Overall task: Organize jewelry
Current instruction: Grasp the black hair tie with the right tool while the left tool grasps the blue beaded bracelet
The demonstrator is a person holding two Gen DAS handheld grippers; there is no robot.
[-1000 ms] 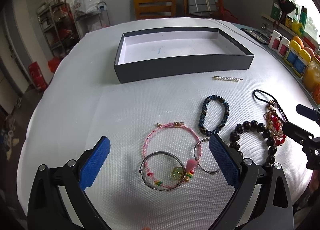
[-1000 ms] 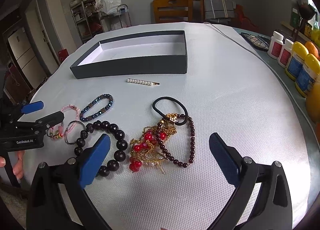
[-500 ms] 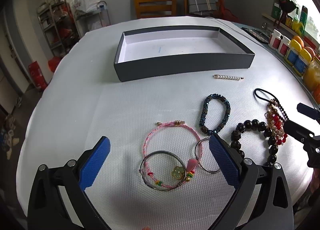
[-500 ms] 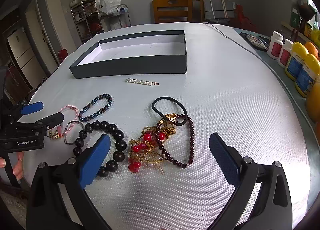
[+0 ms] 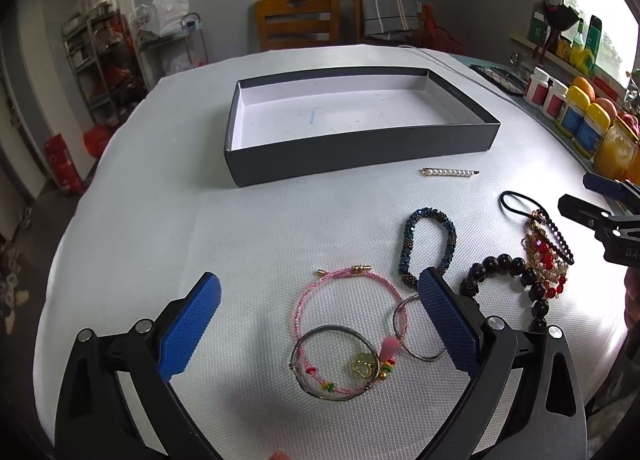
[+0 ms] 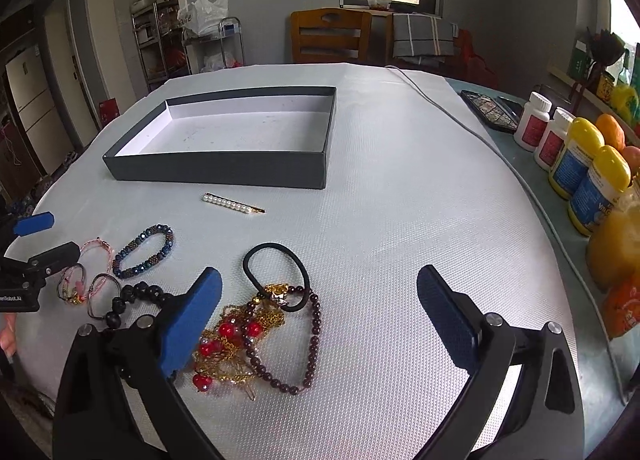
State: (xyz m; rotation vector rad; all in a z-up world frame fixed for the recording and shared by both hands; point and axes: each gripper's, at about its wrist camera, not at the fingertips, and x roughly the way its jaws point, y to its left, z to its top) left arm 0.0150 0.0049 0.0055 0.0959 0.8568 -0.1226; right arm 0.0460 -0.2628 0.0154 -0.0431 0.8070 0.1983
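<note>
An empty dark box with a white floor stands at the far side of the table; it also shows in the right wrist view. My left gripper is open above a pink cord bracelet, a wire bangle with charms and a thin ring bangle. A blue bead bracelet and a pearl hair clip lie beyond. My right gripper is open over a tangle of red and gold beads, a garnet bead strand and a black hair tie. A black bead bracelet lies between.
Bottles and jars line the table's right edge, with a phone and a grey cable. A wooden chair stands behind the table. A white textured mat covers the table.
Both grippers have drawn slightly nearer the table and jewelry. The right gripper has shifted left, so its left finger now overlaps the black beads. No jewelry has moved.
</note>
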